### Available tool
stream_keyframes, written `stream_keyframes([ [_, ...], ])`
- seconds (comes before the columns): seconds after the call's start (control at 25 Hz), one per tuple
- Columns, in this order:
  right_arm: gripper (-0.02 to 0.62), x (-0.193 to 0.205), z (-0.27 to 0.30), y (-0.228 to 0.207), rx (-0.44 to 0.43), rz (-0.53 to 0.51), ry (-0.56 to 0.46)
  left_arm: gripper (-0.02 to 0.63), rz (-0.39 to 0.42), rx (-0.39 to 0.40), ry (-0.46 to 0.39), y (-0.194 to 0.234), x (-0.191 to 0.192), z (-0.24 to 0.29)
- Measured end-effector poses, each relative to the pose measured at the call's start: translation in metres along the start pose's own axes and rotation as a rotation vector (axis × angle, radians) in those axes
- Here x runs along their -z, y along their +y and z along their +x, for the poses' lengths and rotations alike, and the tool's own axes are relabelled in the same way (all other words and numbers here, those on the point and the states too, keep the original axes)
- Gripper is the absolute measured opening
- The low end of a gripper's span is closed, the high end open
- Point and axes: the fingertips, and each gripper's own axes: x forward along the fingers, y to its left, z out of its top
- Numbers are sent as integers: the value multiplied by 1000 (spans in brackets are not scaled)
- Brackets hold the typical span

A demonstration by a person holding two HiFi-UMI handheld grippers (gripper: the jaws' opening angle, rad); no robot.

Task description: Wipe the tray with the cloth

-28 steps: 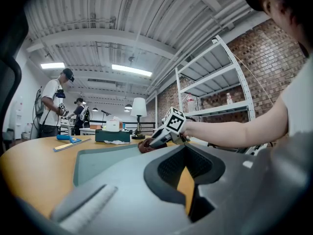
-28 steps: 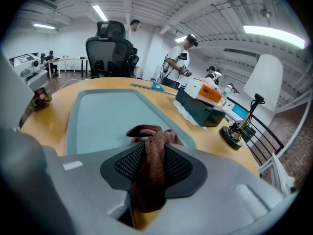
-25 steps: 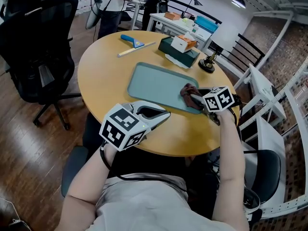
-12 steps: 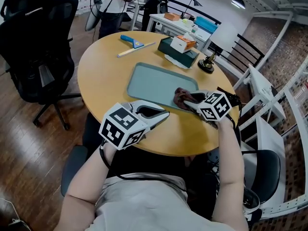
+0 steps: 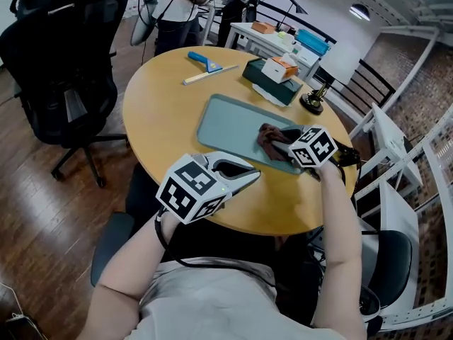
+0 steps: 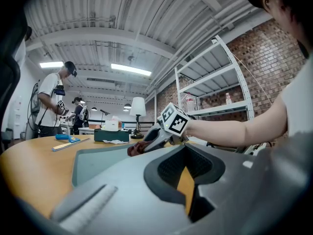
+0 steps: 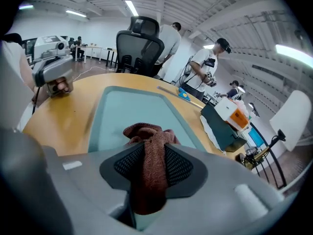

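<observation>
Round wooden tabletop (image 5: 159,105): one teal tray (image 5: 230,122) lay flat near its middle, long sides running from the left edge towards the right edge.

Cloth (image 5: 268,134): reddish-brown, bunched, resting on the tray floor at the tray's right-hand end. One tail of it ran back into the right gripper (image 5: 278,142). In the right gripper view the jaws were clamped on that tail; the cloth (image 7: 146,138) filled the gap between them and spilled forward onto the tray (image 7: 122,106). That gripper was held low over the tray's right end, jaws pointing towards the left edge of the tabletop.

Left gripper (image 5: 253,176): positioned over the near edge of the tabletop, just beside the tray's near long side and off the tray. Its own view showed the jaws drawn together, with nothing between them. Whether it touched the wood could not be determined. From that view the right gripper (image 6: 148,143) and the cloth (image 6: 133,149) were seen across the tray (image 6: 98,163).

Other items noted: a blue-handled scraper (image 5: 205,62) at the far edge of the tabletop; a dark green box (image 5: 267,80) with a white and orange carton (image 5: 278,68) on top near the far right edge; a small lamp (image 5: 315,99) at the right edge. A black office chair (image 5: 67,69) stood on the floor left of the table.
</observation>
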Motion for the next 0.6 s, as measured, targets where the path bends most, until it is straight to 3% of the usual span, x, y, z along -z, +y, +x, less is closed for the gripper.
stream_keyframes([
  [0.36, 129, -1, 36, -55, 62, 36, 81, 0, 3, 0, 0, 1, -1, 1],
  [0.6, 129, 4, 43, -77, 88, 172, 27, 0, 2, 5, 3, 0, 0, 1],
])
